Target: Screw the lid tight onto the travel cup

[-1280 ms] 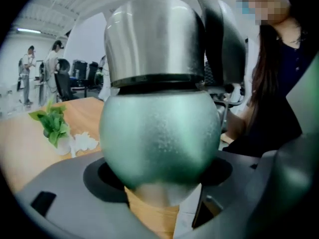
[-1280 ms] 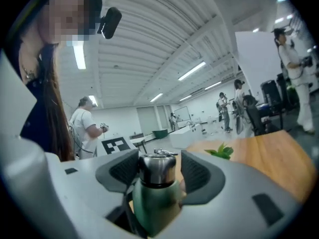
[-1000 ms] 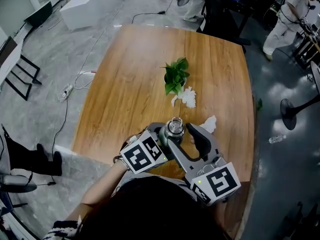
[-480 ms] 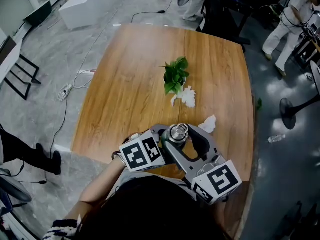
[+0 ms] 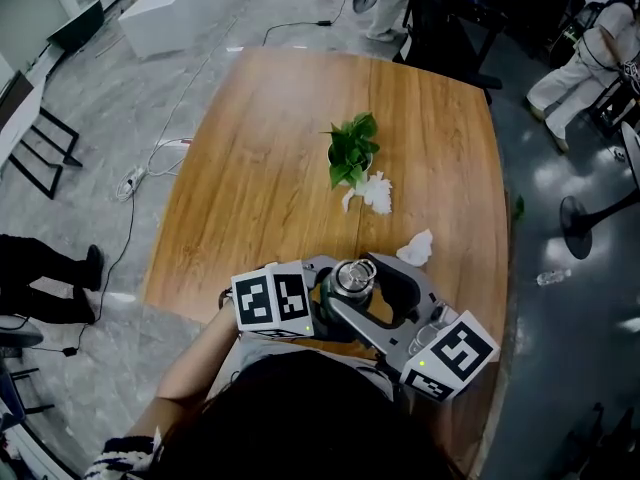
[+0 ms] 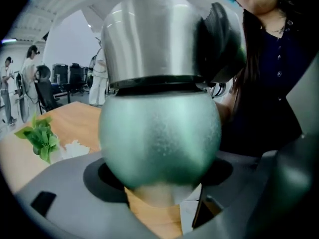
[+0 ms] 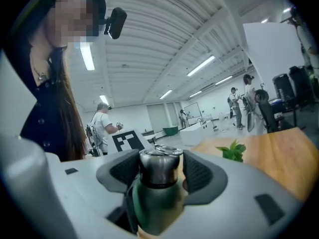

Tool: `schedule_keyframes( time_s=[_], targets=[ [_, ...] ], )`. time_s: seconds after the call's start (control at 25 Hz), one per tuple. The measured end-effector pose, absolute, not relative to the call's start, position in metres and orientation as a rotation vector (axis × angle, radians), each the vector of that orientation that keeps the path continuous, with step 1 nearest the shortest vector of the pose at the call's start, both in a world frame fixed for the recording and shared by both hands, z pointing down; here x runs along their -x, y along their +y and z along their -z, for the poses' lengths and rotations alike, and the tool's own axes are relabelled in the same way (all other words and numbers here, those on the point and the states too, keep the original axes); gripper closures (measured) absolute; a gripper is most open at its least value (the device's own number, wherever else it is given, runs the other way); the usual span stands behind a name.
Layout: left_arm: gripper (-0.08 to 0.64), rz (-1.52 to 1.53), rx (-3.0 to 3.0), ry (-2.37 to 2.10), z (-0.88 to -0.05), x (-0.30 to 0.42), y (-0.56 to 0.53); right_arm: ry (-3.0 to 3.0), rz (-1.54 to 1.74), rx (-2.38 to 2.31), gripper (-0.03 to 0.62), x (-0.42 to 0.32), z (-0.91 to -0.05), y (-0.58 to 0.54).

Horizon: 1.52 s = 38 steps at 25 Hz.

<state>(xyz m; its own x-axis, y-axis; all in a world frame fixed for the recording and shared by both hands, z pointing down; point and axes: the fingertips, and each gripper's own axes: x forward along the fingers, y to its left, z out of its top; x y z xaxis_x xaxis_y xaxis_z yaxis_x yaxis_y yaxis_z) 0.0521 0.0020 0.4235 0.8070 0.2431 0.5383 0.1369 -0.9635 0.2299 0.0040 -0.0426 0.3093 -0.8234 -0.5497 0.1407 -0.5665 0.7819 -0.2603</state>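
Observation:
The travel cup [image 5: 352, 278] stands near the table's front edge, its green body [image 6: 159, 138] topped by a steel lid [image 6: 149, 39]. My left gripper [image 5: 326, 292] reaches in from the left and is shut on the cup's body, which fills the space between its jaws in the left gripper view. My right gripper [image 5: 364, 288] comes from the lower right at lid height. The lid [image 7: 159, 166] sits between its dark pads [image 7: 202, 176], which stand close beside it without pressing. The cup's base is hidden by the grippers.
A small green plant [image 5: 350, 153] stands mid-table with crumpled white tissue [image 5: 378, 194] beside it, and another piece of tissue [image 5: 417, 248] lies just right of the cup. The wooden table [image 5: 250, 168] ends right behind the grippers. People stand on the floor around.
The right gripper has swung round the lid, its marker cube moving right and down, and its jaws look slightly wider. The left gripper's cube shifted a little left. The cup stays put.

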Motion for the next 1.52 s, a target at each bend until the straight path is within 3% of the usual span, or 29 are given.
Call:
schedule_keyframes(
  time_s=[0.4,0.76,1.08,1.36,1.52],
  targets=[
    [0.16,-1.112,-2.809,-0.196,-0.445,-0.042,-0.042,-2.788,-0.504,-1.163,0.333,-0.013,-0.325,-0.058],
    [0.16,-0.938,-2.798,0.451,-0.428,-0.047,0.02,-2.896,-0.445,-0.843,0.327,0.005,-0.315,-0.036],
    [0.16,-1.158,-2.847,-0.118,-0.45,-0.05,-0.028,-2.74,-0.403,-1.135,0.327,-0.01,-0.33,-0.055],
    [0.16,-0.711,-2.708,0.565,-0.408,-0.055,0.037,-2.975,-0.534,-0.848,0.327,0.001,-0.301,-0.035],
    [0.16,-0.717,-2.724,0.453,-0.409,-0.062,0.028,-2.937,-0.444,-0.942,0.327,-0.001,-0.301,-0.041]
  ],
)
